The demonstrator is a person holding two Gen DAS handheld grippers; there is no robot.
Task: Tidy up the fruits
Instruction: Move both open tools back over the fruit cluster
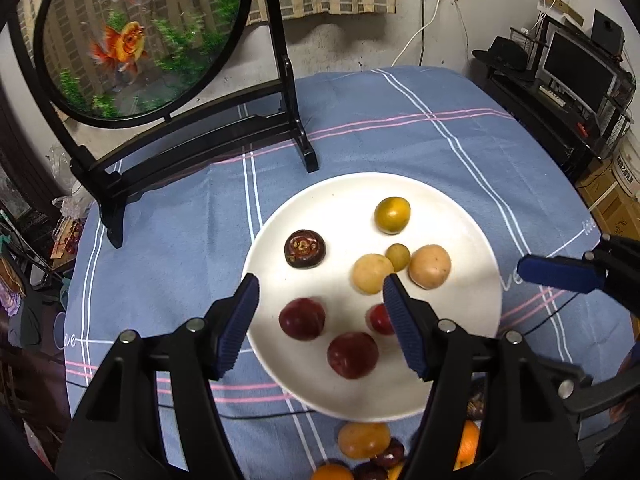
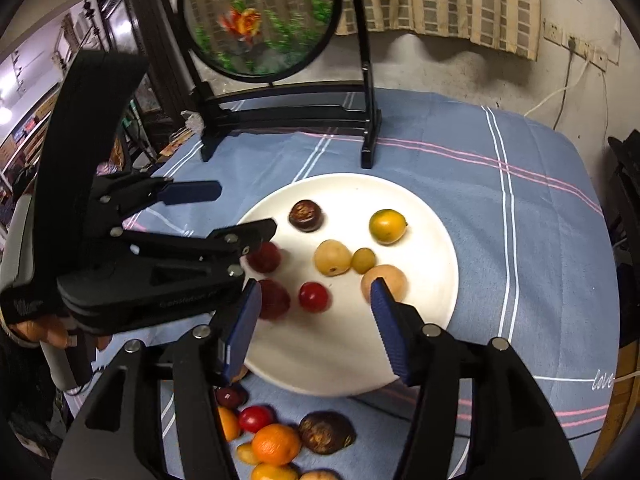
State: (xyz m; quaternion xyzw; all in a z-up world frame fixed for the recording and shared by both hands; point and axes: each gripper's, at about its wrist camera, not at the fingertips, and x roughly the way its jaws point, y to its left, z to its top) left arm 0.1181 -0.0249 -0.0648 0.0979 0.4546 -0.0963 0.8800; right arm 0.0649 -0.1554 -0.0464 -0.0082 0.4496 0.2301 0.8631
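Note:
A white plate sits on the blue checked cloth and carries several fruits. These include a dark brown one, a green-orange citrus, two tan ones and dark red plums. My left gripper hangs open above the plums and grips nothing. My right gripper is open over the plate's near side. A small red fruit lies on the plate beneath its gap, untouched. The left gripper shows at the plate's left rim in the right wrist view. More loose fruits, among them an orange, lie on the cloth in front of the plate.
A round goldfish picture in a black stand occupies the back left of the table. A thin black cable runs under the plate's near edge. A dark shelf with a monitor is off to the right, past the table's edge.

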